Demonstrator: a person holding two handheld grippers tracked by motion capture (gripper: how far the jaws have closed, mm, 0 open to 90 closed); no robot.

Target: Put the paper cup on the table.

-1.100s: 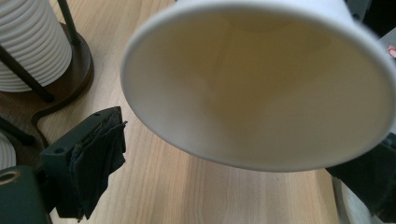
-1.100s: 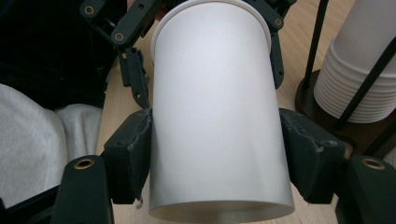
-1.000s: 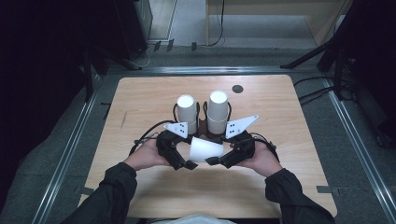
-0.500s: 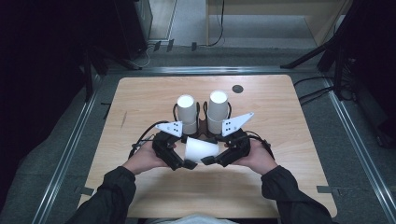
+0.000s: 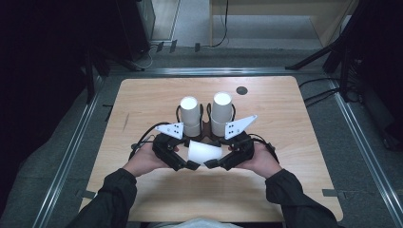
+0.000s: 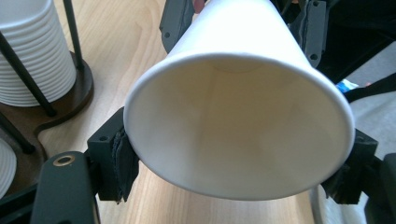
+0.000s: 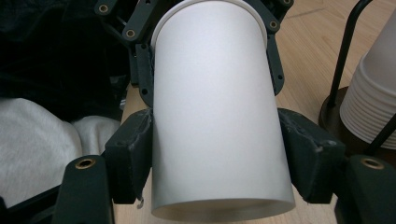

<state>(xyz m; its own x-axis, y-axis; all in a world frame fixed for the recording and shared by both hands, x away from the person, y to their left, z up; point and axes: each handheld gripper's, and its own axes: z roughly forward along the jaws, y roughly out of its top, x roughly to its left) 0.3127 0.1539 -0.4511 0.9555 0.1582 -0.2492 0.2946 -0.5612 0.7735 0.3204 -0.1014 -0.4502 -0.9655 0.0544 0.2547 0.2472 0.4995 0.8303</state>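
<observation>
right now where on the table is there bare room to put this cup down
Bare wood lies left of the left stack and right of the right stack, out to the table edges, and behind both. It's crowded mid-table: left gripper and right gripper hold the cup.

Cup [image 5: 204,153] between tools — stacks [image 5: 191,115] behind

Two cup stacks [image 5: 190,115] [image 5: 222,113] (in a dark holder [image 5: 206,127]), wooden table [image 5: 294,128]
</observation>
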